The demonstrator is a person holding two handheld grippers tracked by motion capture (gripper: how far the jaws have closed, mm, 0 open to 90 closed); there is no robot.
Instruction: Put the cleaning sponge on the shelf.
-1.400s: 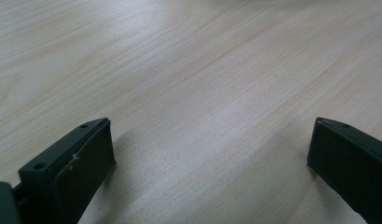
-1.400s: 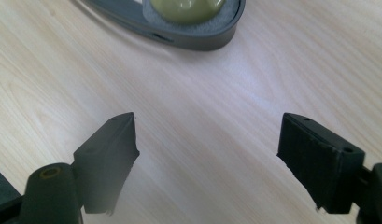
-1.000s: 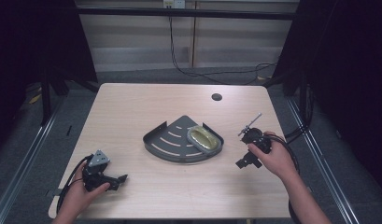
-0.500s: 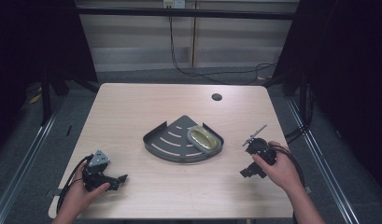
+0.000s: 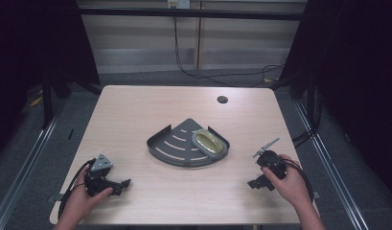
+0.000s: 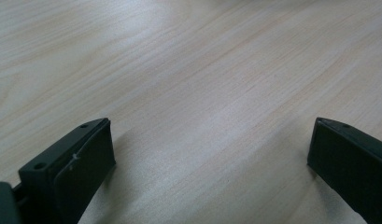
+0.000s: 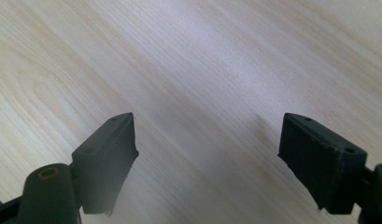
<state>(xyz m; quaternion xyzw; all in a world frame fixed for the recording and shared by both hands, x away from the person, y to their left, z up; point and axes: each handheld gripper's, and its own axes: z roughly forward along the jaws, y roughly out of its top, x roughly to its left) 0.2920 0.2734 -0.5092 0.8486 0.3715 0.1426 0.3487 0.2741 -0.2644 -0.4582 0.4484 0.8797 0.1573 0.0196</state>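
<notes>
The left tool [image 5: 122,183] lies low at the near left corner of the surface [image 5: 136,115], wrapped by the person's left hand [image 5: 86,199]; its jaws stand wide apart and hold nothing. In the left gripper view the left tool [image 6: 207,140] has bare wood grain between its two black jaws, and both jaws are cut off by the lower edge of the picture.

The right tool [image 5: 257,183] sits near the right edge of the surface, gripped by the right hand [image 5: 292,184]. It too is released, jaws spread with nothing between them. In the right gripper view the right tool [image 7: 207,135] looks down on plain wood, slightly blurred, and its jaw bases run out of the frame.

The dark fan-shaped tray [image 5: 177,148] rests in the middle of the surface, well apart from both tools, between them and farther from the person. A yellowish oval thing [image 5: 208,143] lies in the tray's right part against the rim; it is too small to make out what it is. Pale curved slots mark the tray's floor.

A small dark round spot [image 5: 222,99] shows toward the far right of the surface; whether it is a hole or a cap cannot be told. Both forearms are cut off by the bottom of the high view.
</notes>
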